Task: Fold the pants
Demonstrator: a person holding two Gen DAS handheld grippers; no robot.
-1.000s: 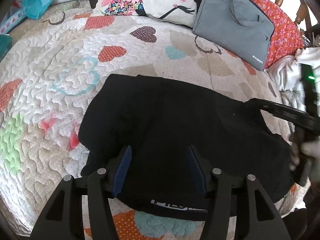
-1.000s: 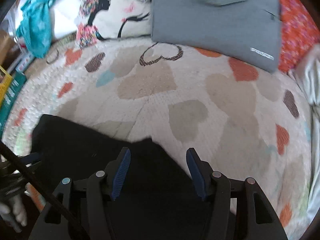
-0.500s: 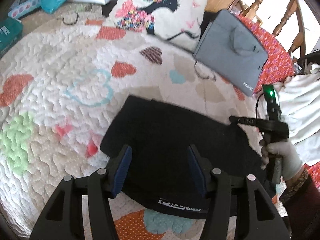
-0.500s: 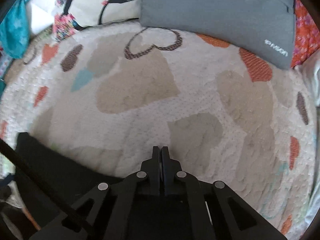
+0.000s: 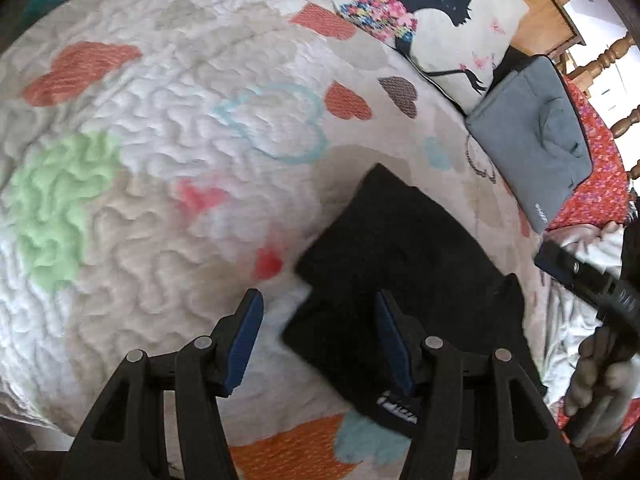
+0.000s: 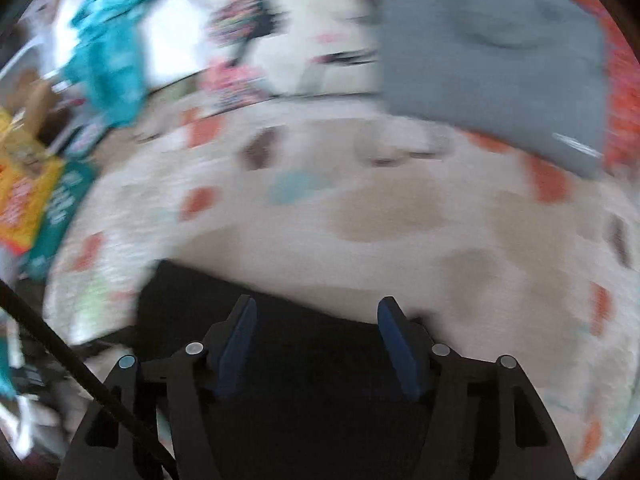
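The black pants [image 5: 404, 264] lie folded into a compact block on the heart-patterned quilt [image 5: 160, 160]. My left gripper [image 5: 318, 338] is open and empty above the block's near left edge. In the right wrist view, which is blurred by motion, my right gripper [image 6: 316, 340] is open and empty above the pants [image 6: 320, 360]. The right gripper's body and the gloved hand holding it [image 5: 600, 368] show at the right edge of the left wrist view.
A printed pillow [image 5: 432, 20] and a grey laptop bag [image 5: 536, 140] lie at the far side of the bed. Orange floral fabric [image 5: 596, 184] and white cloth [image 5: 576, 312] sit at the right. Teal cloth [image 6: 116, 52] and boxes [image 6: 28, 200] are at the left.
My right gripper was shut half a second ago and is now open, and it has swung quickly. My left gripper has pulled back and shifted left of the folded pants.
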